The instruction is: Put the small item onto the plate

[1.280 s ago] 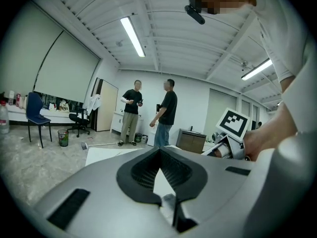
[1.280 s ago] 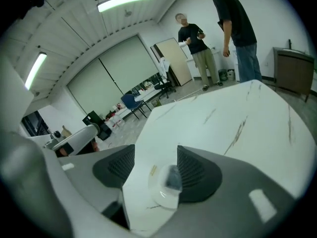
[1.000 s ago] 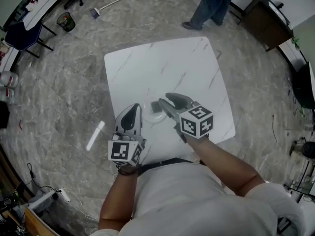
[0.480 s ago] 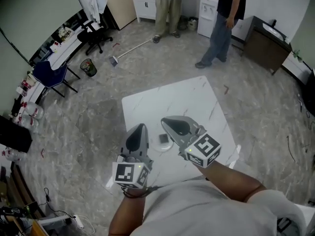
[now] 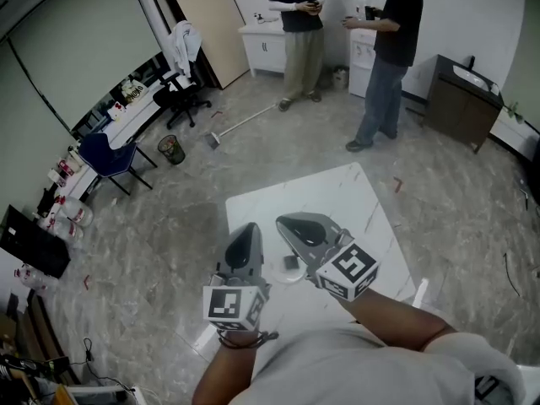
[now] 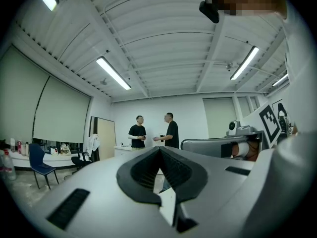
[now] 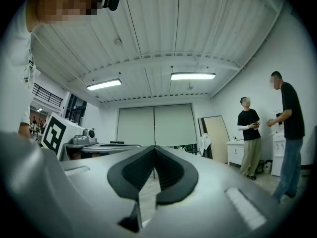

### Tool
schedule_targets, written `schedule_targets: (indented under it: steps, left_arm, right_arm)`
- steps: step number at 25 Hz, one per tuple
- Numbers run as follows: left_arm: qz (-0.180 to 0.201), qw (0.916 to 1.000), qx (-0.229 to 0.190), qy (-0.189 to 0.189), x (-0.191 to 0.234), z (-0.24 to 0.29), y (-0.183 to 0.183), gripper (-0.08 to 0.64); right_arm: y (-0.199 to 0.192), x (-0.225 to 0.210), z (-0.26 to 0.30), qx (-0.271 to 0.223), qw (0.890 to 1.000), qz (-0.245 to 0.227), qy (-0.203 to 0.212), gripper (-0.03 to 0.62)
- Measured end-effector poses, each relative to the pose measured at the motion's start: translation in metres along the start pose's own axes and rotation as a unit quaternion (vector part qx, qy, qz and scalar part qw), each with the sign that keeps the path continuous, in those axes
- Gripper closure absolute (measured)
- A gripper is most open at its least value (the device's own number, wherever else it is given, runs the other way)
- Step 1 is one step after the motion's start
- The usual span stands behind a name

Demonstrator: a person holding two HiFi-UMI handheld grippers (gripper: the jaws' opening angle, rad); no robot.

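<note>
Item: small item [image 5: 293,262] looks like a flat grey square, and it's already lying on the plate [image 5: 278,275] on the white table [image 5: 337,192].
Handling: my guess is light, stiff and low-profile, so pinch it by opposite edges (flat stuff loves to slip).
Left gripper [image 5: 250,229]: jaws together, nothing in them, held up above the table.
Right gripper [image 5: 285,223]: same deal, closed and empty.
Around: two people [image 5: 297,32] chatting far off, chairs [image 5: 108,154], bin [image 5: 172,148].
Blocking: nothing near the plate.
</note>
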State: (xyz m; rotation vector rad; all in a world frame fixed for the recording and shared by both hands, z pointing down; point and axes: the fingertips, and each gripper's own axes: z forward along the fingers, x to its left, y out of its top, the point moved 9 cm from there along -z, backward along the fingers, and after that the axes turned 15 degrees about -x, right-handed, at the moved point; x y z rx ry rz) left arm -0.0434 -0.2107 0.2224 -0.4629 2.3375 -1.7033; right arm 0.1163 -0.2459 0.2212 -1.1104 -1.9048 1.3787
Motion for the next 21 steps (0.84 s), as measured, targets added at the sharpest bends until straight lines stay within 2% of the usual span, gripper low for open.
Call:
schedule_targets:
  steps: [10,16,21]
  left_arm:
    - [-0.003,1.0,-0.001,-0.002,-0.004,0.002,0.006,0.554]
    - [-0.021,0.9998,-0.005,-0.002,-0.001,0.009,0.002,0.554]
    - [-0.017,0.9998,-0.007,-0.009,-0.002,0.01,0.015,0.554]
  right_arm:
    - [0.008,0.001,0.0,-0.004,1.0,0.006,0.003,0.589]
    - [0.006,-0.004,0.002,-0.003,1.0,0.002,0.002,0.589]
    - [0.004,-0.002,0.005,0.001,1.0,0.011,-0.001,0.589]
